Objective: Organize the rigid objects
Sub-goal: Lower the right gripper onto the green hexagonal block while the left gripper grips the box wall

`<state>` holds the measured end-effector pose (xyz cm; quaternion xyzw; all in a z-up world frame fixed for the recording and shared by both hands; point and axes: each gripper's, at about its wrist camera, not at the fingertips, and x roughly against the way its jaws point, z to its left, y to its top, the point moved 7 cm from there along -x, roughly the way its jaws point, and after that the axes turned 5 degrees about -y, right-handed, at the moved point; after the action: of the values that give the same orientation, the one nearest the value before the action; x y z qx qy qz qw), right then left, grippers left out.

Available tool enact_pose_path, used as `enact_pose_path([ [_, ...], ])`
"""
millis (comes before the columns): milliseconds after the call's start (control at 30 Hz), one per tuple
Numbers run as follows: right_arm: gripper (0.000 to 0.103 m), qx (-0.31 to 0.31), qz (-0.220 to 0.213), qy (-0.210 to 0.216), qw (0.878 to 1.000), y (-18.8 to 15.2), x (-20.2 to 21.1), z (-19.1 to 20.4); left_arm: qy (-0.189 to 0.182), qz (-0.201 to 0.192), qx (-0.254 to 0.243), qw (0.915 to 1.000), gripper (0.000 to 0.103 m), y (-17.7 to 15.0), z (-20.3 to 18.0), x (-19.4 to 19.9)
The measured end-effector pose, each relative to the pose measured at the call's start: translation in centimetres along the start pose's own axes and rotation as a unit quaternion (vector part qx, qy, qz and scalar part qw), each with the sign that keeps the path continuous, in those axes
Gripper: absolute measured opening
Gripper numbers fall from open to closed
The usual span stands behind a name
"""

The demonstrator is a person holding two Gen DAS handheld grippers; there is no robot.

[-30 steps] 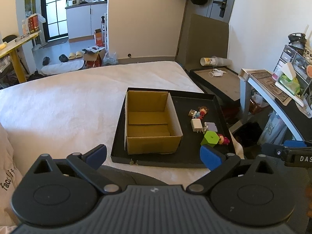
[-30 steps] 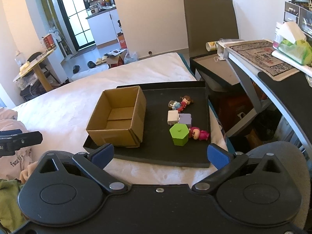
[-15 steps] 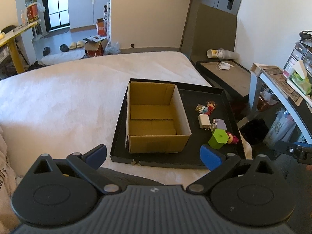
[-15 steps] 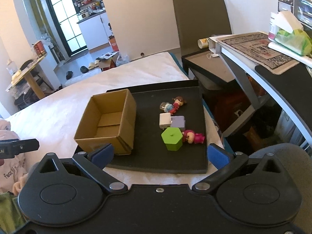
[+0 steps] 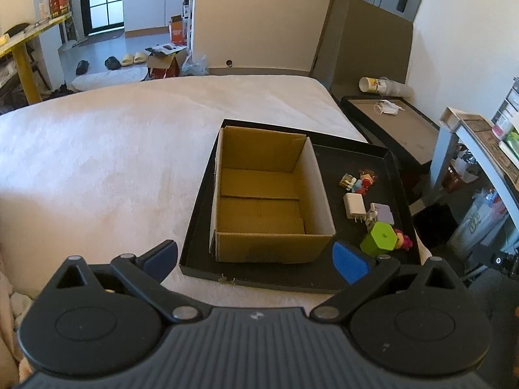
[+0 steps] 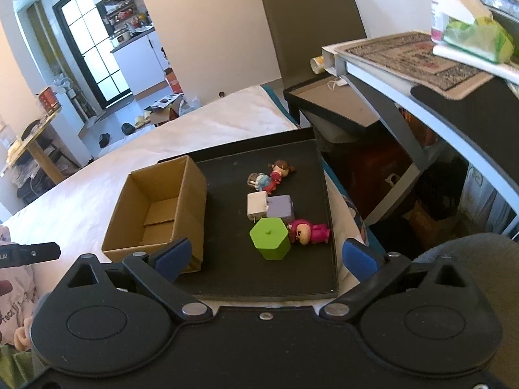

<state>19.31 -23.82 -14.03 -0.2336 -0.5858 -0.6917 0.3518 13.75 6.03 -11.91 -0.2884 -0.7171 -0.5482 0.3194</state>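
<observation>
nothing was sorted yet — the cardboard box (image 5: 269,194) sat empty, the toys and green block (image 6: 270,238) lay loose on the black tray (image 6: 311,278) — left gripper (image 5: 256,256) and right gripper (image 6: 266,254) both gaped empty, the right's jaws having just narrowed slightly

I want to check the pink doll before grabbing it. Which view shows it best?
The right wrist view: the pink doll lies in full sight beside the green hexagonal block. In the left wrist view the block hides most of it.

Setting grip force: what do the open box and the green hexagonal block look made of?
Open box: corrugated cardboard, matte brown, folded flaps and raw edges showing. Green hexagonal block: probably hard plastic, smooth and evenly coloured with crisp edges; painted wood can't be excluded.
</observation>
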Motion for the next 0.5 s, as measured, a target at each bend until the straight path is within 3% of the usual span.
enact_pose_path([
  [500, 0.082, -0.014, 0.033, 0.003, 0.999, -0.5, -4.4, -0.6, 0.020, 0.010, 0.035, 0.9991, 0.099, 0.9, 2.3, -4.8],
])
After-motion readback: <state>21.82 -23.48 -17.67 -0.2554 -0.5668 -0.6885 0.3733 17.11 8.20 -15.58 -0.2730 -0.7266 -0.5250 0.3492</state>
